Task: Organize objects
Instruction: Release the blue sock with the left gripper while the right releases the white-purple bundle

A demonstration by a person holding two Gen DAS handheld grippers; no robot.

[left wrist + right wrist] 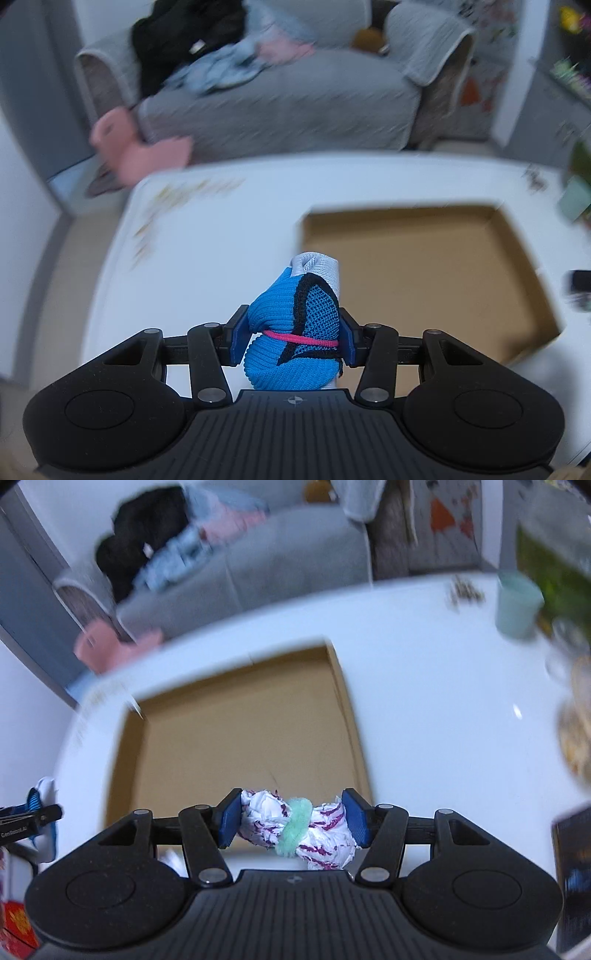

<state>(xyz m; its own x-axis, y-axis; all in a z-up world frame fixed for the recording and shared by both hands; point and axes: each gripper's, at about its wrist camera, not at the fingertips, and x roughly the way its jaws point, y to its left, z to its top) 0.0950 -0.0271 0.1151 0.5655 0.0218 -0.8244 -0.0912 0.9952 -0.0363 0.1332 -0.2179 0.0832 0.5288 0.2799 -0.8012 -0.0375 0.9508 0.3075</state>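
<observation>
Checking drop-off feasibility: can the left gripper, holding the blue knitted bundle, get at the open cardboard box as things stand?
Probably yes. The left gripper, shut on the blue knitted bundle tied with a pink band, hangs by the open brown cardboard box on the white table; nothing lies between them, and the box looks empty.

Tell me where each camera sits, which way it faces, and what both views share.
Left wrist: sits on the left gripper, angled down across the white table toward the grey sofa; its fingers clamp a blue sock bundle.
Right wrist: sits on the right gripper, angled down likewise; its fingers clamp a white-and-purple cloth bundle. The left gripper shows at the left edge.
Shared: the open cardboard box, table, sofa.
</observation>
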